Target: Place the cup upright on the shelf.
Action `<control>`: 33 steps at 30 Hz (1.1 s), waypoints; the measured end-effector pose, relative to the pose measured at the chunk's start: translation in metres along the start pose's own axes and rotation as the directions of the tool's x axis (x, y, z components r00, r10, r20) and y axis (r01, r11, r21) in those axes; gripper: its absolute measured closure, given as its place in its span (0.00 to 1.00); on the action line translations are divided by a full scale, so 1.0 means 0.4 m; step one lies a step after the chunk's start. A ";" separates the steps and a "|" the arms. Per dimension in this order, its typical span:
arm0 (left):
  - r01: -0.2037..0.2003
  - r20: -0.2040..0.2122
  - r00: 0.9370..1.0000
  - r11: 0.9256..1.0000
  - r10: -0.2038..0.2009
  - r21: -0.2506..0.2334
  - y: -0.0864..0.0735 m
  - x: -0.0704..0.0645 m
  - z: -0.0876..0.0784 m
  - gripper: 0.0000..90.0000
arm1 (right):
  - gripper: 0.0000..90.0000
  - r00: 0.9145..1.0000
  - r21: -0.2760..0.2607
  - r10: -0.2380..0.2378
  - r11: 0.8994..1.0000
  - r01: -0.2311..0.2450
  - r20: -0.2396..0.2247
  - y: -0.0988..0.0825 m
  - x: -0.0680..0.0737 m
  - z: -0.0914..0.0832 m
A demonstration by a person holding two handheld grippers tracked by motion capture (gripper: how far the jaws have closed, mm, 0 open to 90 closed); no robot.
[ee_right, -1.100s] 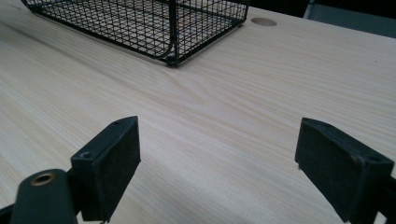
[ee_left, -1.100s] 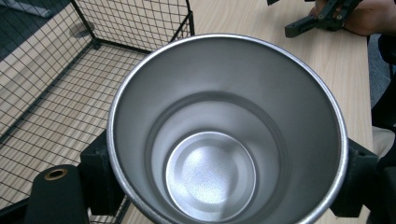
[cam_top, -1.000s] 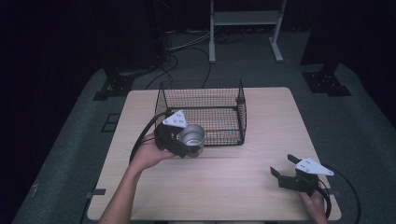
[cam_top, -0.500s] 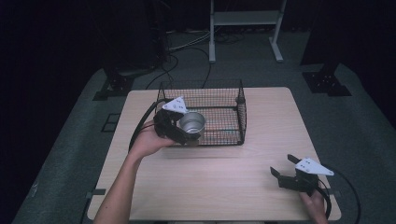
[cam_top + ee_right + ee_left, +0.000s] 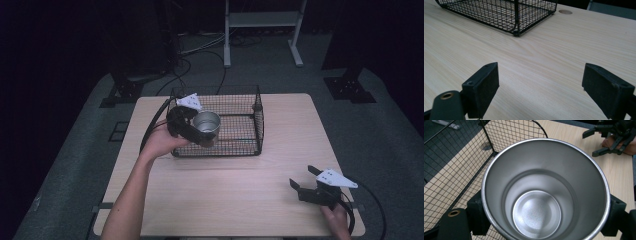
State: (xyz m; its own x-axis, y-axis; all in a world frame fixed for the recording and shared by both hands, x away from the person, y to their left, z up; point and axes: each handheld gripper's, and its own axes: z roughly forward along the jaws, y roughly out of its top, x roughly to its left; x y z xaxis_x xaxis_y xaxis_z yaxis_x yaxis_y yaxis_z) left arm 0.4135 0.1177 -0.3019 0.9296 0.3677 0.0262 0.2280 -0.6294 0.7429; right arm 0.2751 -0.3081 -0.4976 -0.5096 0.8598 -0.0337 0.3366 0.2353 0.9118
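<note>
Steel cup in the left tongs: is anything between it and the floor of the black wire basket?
Nothing visible. The shiny steel cup, clamped in the left tongs, hangs over the near left corner of the black wire basket, above its rim. The basket's mesh floor under it looks bare, and the right tongs rest open far off on the wooden table.

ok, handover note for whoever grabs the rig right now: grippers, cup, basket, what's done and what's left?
Left gripper: shut on the steel cup, held in the air at the near-left corner of the wire basket, mouth tipped toward the camera. The cup is empty.
Right gripper: open, holding nothing, parked low at the near-right of the table.
Done: cup picked up and brought to the basket.
Left: probably set the cup down inside the basket and release; it is not yet resting on the mesh floor.
</note>
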 end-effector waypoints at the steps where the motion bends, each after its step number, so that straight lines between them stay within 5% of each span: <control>1: 0.002 0.000 1.000 1.000 -0.002 0.000 0.002 0.004 0.002 0.20 | 0.15 1.000 0.000 0.002 1.000 -0.002 -0.001 0.000 0.000 0.000; 20: 0.039 -0.072 0.997 0.999 -0.040 -0.009 0.062 0.073 0.019 0.20 | 0.15 1.000 -0.010 0.008 1.000 -0.008 -0.010 -0.001 -0.003 -0.001; 33: 0.039 -0.058 0.998 0.999 -0.039 0.002 0.114 0.097 0.064 0.20 | 0.15 0.999 -0.016 0.034 0.999 -0.034 -0.018 -0.002 -0.009 -0.004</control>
State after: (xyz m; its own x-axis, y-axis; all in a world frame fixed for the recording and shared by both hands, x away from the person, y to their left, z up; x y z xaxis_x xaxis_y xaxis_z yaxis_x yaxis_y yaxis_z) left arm 0.4675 0.0859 -0.2841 0.9016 0.4312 0.0359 0.2648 -0.6157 0.7422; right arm 0.2754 -0.3120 -0.4975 -0.5121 0.8589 0.0047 0.3413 0.1985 0.9187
